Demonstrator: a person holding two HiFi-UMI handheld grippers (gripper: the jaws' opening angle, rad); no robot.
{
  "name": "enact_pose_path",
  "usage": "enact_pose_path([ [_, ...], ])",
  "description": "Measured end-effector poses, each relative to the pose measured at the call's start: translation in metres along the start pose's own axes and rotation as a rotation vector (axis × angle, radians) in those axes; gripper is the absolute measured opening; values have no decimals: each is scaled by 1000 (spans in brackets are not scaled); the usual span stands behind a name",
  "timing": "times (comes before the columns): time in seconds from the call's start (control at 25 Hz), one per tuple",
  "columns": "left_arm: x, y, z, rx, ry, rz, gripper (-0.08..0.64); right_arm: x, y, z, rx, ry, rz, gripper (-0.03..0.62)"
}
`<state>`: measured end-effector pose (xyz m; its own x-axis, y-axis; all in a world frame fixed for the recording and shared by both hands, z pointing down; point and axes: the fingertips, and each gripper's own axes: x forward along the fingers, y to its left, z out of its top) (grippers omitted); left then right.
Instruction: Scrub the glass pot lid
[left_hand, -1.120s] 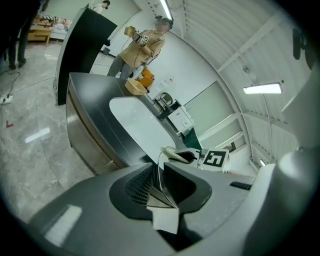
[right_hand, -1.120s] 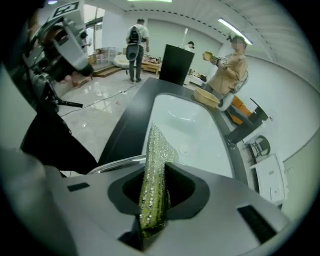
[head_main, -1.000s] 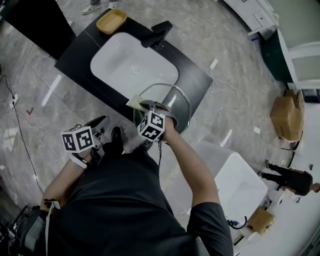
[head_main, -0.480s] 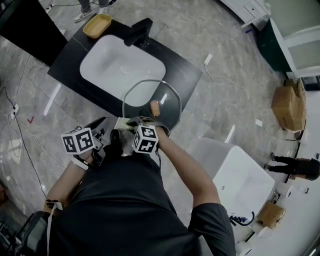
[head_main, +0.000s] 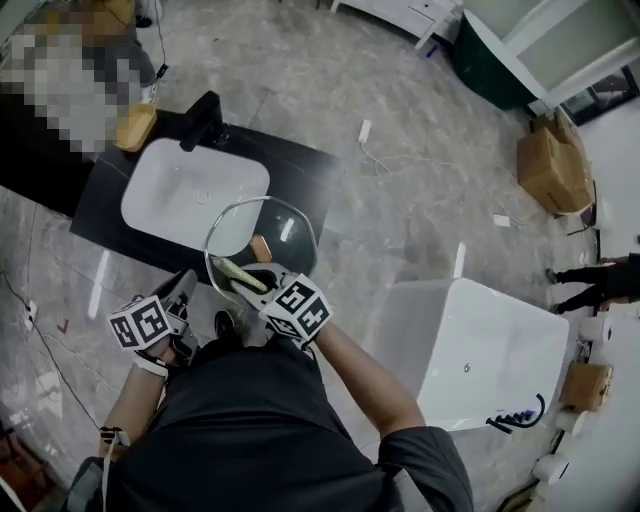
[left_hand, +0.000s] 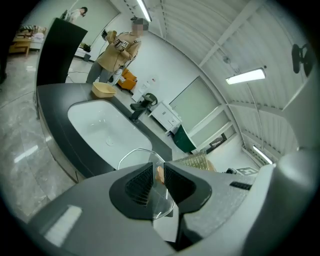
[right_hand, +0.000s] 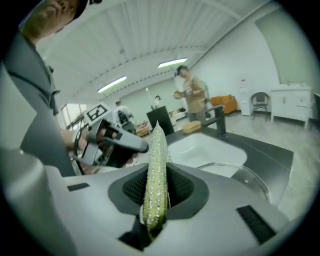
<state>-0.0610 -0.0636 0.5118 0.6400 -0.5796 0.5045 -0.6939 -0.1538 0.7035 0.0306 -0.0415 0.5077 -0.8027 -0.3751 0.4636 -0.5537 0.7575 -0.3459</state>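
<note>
Gripping the glass pot lid (head_main: 285, 225) by its rim with the left gripper (left_hand: 157, 176), jaws drawn almost together on nothing but the thin glass, with the brown knob (head_main: 260, 247) in sight just beyond them. Holding it up off the counter on the near side of the white basin (head_main: 180, 190), tilted, overlapping the basin's near right corner as seen from the head view. Keeping well apart from the black faucet (head_main: 203, 122) and the yellow tray (head_main: 135, 127) on the basin's far side. Pinching a yellow-green glittery scouring pad (right_hand: 155, 150) edge-on in the right gripper (right_hand: 156, 192), jaws closed firmly on its lower half, with the upper half poking out past the tips. Reaching with that pad across the part of the lid farthest from the basin, close beside the left gripper; hard to say whether pressed onto the glass or just short of it. Judging by glass that looks clear and dry, with no suds or water to be seen: scrubbing barely begun, at most. Left to do, on that reading: rubbing over the whole face, round the knob, along the rim, then across the other face. No telling from these views which face is turned toward the pad.
</note>
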Motion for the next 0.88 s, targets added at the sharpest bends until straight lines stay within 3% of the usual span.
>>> enact_pose_path([
  [0.12,3,-46,3,87,-2,-37,71,-54,-9,37,124,-192,-121,64],
  [0.2,5,-99,2,195,-6,-78,71,-109,-10,60,163,-308,-215,64],
  [0.36,12,-188,5,443,-31,-192,71,-196,-11,89,170,-482,-400,64],
  [0.52,-3,-236,14,637,-52,-317,71,-236,11,109,140,-577,-576,64],
  [0.68,-1,-221,32,696,-24,-436,71,-207,22,118,157,-612,-685,64],
  [0.88,28,-271,-22,719,17,-533,71,-258,22,72,203,-634,-760,64],
])
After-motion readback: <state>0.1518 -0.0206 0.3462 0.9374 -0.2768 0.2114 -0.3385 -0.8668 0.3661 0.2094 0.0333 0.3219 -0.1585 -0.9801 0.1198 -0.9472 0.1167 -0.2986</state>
